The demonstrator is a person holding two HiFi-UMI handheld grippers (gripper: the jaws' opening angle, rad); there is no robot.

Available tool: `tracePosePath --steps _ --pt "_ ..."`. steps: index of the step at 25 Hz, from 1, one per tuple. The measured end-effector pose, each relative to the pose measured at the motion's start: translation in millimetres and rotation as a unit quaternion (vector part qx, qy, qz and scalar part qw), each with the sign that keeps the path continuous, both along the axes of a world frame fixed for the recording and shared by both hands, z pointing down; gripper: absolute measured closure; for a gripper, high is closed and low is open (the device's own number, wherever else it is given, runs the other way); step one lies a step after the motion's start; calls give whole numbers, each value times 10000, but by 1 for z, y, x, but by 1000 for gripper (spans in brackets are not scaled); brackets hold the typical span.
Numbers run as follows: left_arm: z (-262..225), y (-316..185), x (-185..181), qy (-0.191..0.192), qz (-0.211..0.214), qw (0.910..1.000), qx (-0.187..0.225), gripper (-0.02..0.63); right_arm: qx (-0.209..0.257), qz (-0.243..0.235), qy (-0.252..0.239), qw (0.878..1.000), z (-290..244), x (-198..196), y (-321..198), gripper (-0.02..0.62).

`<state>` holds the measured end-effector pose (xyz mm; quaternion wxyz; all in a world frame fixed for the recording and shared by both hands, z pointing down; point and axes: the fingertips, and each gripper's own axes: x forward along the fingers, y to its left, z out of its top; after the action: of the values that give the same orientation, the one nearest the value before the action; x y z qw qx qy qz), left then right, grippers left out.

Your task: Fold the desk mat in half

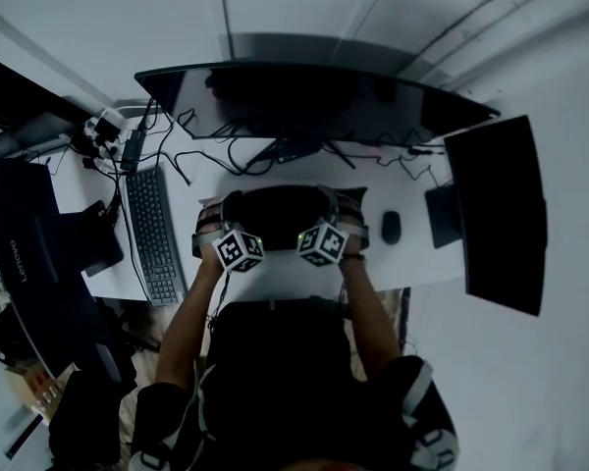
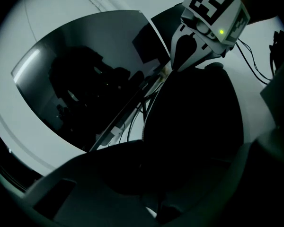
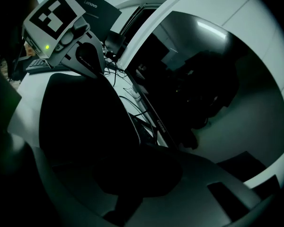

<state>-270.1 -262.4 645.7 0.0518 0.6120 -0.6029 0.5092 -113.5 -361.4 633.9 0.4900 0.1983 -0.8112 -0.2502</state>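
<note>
I hold the black, soft desk mat [image 1: 280, 214] with both grippers, in the middle of the white desk [image 1: 275, 275], in front of the wide curved black monitor [image 1: 314, 101]. My left gripper [image 1: 221, 235] has its jaws nearly together, and in the left gripper view the dark sheet [image 2: 194, 117] runs down into them, so I judge that they pinch the edge of the mat. My right gripper [image 1: 342, 232] is closed in the same way on the mat [image 3: 80, 122] at the other side. Between them the mat rises from the desk in an arch, so I think the fold is at its middle.

For the next move I must bring the held edge over to the opposite edge, keep both grippers level so that the corners meet, lay it flat, and only then release.

The lower frame of the monitor carries the word "coocaa" [image 3: 162, 126]. "Lenovo" [image 3: 90, 3] is written on a black flat panel [image 1: 20, 234] at the left of the desk.
</note>
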Motion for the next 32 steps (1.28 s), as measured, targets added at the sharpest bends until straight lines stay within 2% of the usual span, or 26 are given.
tracePosePath --steps 7,15,18,26,32 --pt "47 -23 -15 -5 -258 9995 -177 575 -243 -14 162 9996 54 -15 -25 575" --pt "75 -41 -25 19 -403 9991 -163 552 -282 12 228 9993 84 -26 -41 574" --pt "86 -41 -29 -24 -493 9983 -300 537 -297 62 217 9993 92 -31 -46 572" --pt "95 -48 -43 -20 -739 9965 -401 453 -425 303 278 9982 112 -32 -55 547" --pt "85 -44 -50 81 -878 9957 -274 448 -529 585 1 9969 102 -31 -60 538"
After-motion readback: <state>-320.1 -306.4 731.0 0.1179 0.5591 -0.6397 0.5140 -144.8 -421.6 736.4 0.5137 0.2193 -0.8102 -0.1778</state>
